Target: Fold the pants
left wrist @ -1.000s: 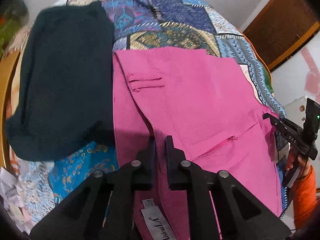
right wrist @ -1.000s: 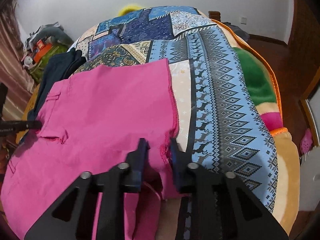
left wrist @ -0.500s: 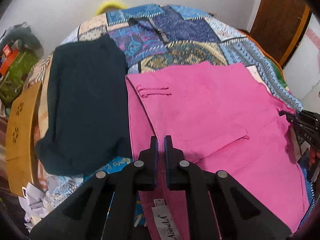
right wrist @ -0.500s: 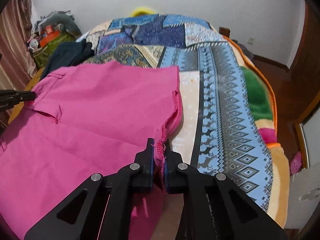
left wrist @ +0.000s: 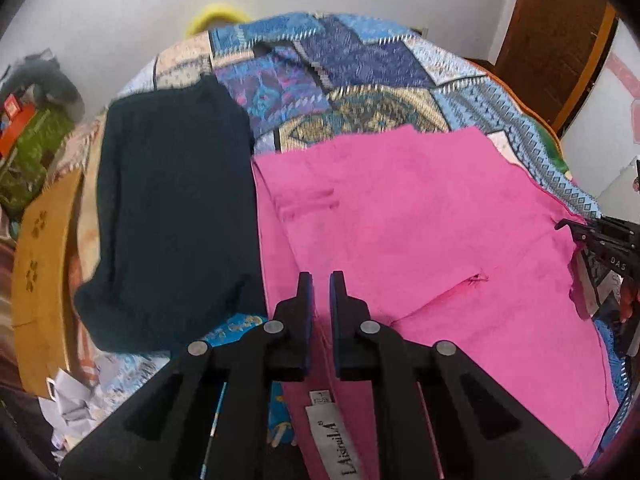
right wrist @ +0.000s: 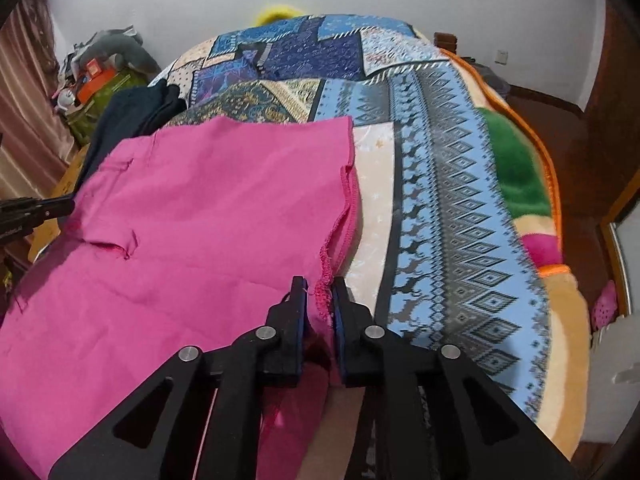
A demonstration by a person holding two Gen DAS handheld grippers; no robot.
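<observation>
Pink pants [left wrist: 408, 220] lie spread on a patterned bedspread [left wrist: 360, 80], one layer folded over another. My left gripper [left wrist: 320, 292] is shut on the pants' waistband edge, near a white label [left wrist: 340, 440]. My right gripper [right wrist: 320, 296] is shut on the frayed pink hem at the other end of the pants [right wrist: 208, 216]. The right gripper also shows at the right edge of the left wrist view [left wrist: 600, 236], and the left one at the left edge of the right wrist view [right wrist: 36, 212].
A dark folded garment [left wrist: 172, 208] lies left of the pants, touching them. A wooden bed frame [left wrist: 44, 272] and crumpled paper [left wrist: 72, 400] sit at the left. A green and orange blanket [right wrist: 516, 168] runs along the bed's right edge.
Both grippers have closed tighter on the pink fabric and lifted up and back, so the pants sit lower and farther off in both views.
</observation>
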